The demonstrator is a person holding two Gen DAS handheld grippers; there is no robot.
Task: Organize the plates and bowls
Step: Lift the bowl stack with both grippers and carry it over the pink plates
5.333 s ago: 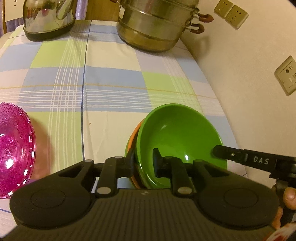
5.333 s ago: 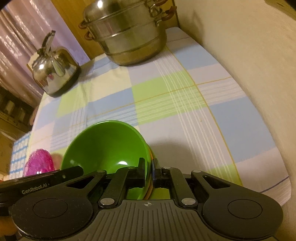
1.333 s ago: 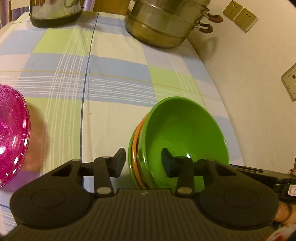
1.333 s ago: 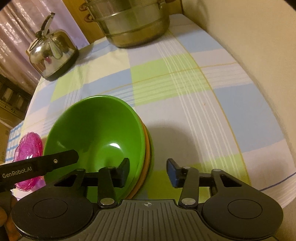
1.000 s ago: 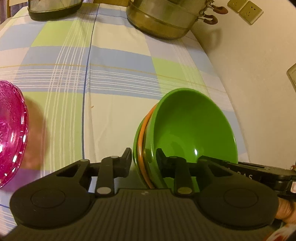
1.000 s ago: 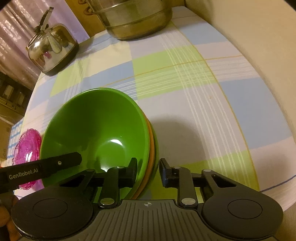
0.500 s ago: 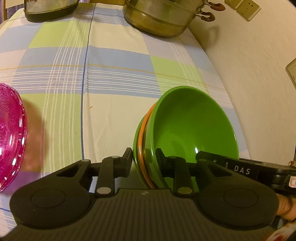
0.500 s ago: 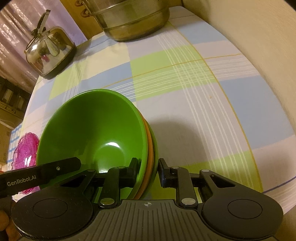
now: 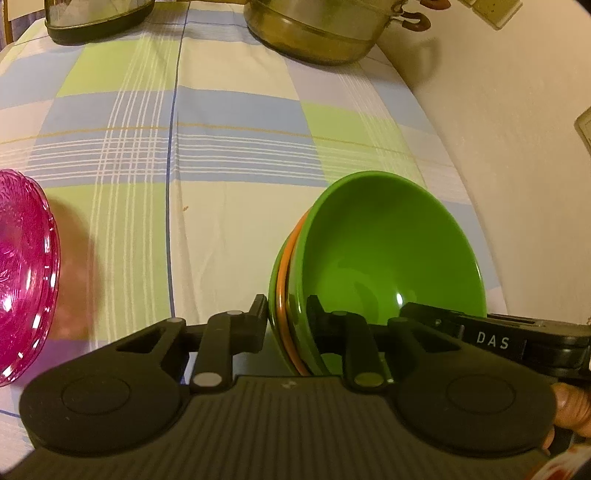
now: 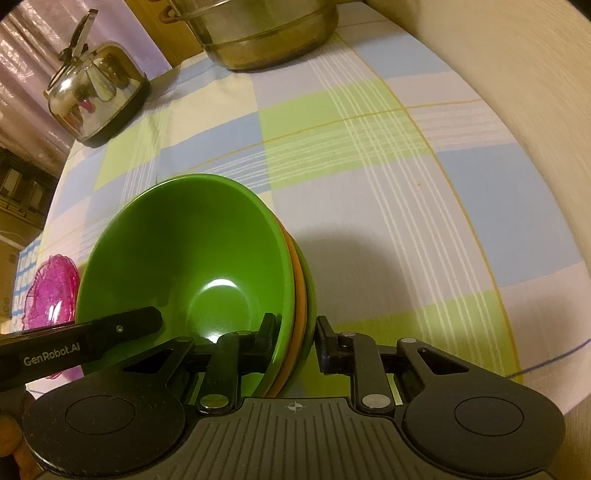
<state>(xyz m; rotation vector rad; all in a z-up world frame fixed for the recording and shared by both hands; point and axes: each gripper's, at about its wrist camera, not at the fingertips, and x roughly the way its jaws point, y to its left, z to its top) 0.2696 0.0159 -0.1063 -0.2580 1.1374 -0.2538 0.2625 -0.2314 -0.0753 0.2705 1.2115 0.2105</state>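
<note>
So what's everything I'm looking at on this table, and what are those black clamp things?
stacked bowls: three, green, orange, green, near table edge, nested
pink glass dish: one, far left
kettle: one, shiny metal, far corner
steamer pot: one, metal, back by wall
tablecloth: one, blue, green, cream checks
wall sockets: beige, on wall
left gripper: black, clamped on stack's rim
right gripper: black, clamped on opposite rim
</note>
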